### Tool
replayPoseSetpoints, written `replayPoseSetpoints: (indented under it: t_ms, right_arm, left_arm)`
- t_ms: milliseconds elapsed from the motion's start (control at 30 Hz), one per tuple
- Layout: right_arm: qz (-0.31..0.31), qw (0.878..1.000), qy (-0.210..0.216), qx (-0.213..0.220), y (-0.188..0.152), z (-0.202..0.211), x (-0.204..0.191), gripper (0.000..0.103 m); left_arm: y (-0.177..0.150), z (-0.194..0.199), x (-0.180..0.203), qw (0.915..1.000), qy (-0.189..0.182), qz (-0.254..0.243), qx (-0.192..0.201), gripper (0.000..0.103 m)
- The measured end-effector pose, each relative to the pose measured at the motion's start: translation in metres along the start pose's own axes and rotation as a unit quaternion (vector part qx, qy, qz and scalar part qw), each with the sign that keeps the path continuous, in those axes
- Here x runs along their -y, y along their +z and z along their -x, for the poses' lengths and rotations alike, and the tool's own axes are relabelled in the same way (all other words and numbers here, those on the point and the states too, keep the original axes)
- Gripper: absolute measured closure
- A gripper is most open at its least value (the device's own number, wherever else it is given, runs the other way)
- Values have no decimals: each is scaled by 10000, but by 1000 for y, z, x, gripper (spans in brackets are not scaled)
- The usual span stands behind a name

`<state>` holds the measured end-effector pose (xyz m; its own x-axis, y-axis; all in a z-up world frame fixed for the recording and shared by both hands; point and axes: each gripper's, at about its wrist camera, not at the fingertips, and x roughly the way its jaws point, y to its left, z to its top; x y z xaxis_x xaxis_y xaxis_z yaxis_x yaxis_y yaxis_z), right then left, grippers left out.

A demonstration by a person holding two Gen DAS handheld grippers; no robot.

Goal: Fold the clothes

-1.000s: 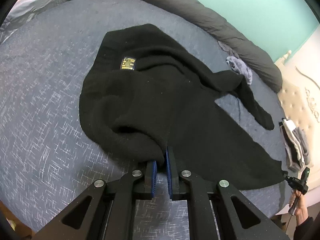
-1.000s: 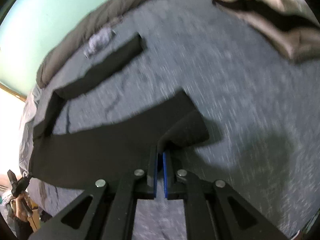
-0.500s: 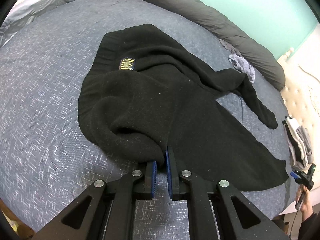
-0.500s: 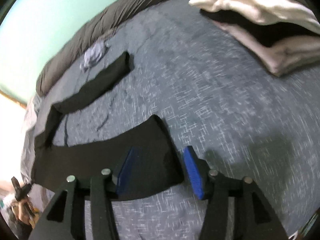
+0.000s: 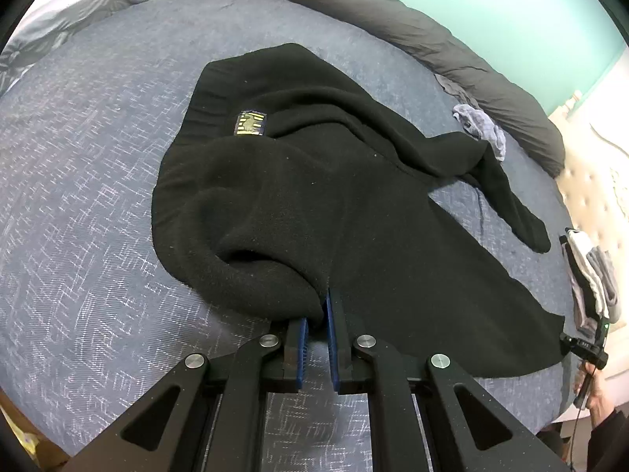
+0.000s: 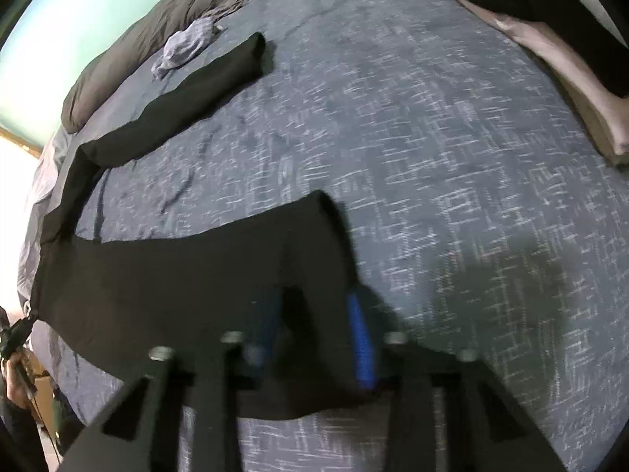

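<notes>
Blue-grey patterned bedding covers the bed (image 5: 78, 204), with a mint wall behind and a dark grey bolster (image 5: 412, 35) along the far edge.

At the left of the left wrist view the black fleece garment (image 5: 314, 196) lies spread across the bed, its bulk rumpled and one rounded fold rolled toward the camera. It looks thick, soft and limp, light for its size, and likely to sag wherever it is not supported; the nap should give the pads good purchase with little risk of slipping. A small woven patch (image 5: 251, 124) in yellow on dark blue sits on the upper part; it seems to show an animal figure and bars, but no lettering can be read. The left gripper (image 5: 318, 314) has its fingers together, pinching the near hem of the fleece beside the rolled fold. A hem or corner like this is the sensible place to hold, since it lets a whole panel be carried flat.

Further right, one long narrow sleeve (image 5: 515, 212) trails toward a small crumpled grey cloth (image 5: 479, 126) and a stack of folded clothes (image 5: 589, 275) at the bed's edge.

In the right wrist view the picture is blurred. The right gripper (image 6: 314, 338) sits over the garment's other lower corner, and its fingers have just been closing with fleece between them; whether they already clamp it I cannot tell.
</notes>
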<state>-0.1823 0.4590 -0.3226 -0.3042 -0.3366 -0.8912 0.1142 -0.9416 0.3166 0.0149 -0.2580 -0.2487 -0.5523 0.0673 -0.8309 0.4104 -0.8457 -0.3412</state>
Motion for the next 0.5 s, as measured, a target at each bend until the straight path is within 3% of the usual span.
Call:
replayPoseSetpoints:
  t_ms: [233, 500]
  right_arm:
    - [313, 9983, -131, 467, 0, 29, -11, 96]
    - [240, 9936, -267, 1073, 19, 86, -1, 97]
  left_arm:
    - [1, 1, 1, 10000, -3, 8, 23, 94]
    - [2, 5, 10, 9998, -194, -105, 2, 93]
